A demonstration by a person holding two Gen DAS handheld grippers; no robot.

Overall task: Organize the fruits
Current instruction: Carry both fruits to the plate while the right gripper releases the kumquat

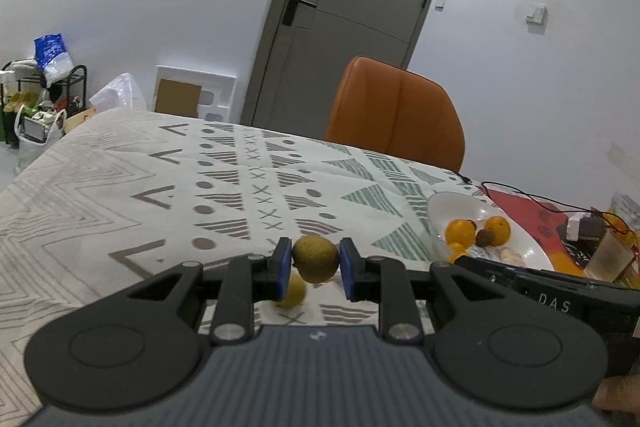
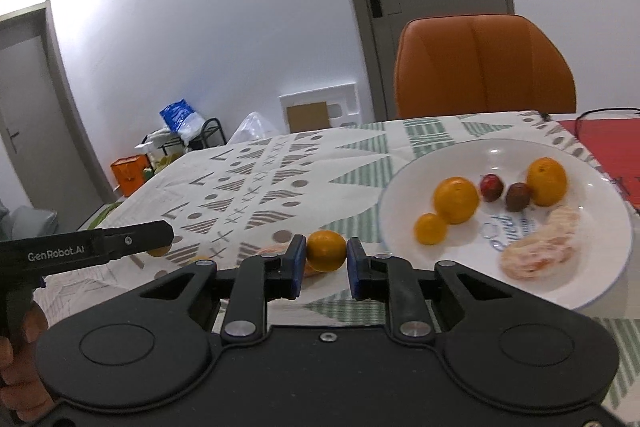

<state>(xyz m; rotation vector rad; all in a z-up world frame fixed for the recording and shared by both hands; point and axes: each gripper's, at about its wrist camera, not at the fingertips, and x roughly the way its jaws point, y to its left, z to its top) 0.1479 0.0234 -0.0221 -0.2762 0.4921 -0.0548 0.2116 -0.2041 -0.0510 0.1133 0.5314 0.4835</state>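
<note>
Over the patterned tablecloth (image 1: 120, 187) my left gripper (image 1: 316, 261) clenches a greenish citrus (image 1: 315, 258), my right gripper (image 2: 326, 253) an orange kumquat (image 2: 326, 250); next, I judge, both go to the white plate (image 2: 600, 267).

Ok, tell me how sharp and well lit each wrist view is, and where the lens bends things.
Left wrist view: even, dim light, the greenish fruit in the left gripper fairly sharp, the door leaning from fisheye. Right wrist view: ceiling glare top left, the white plate and its fruit smeared by motion blur, the small orange in the right gripper clearer.
</note>
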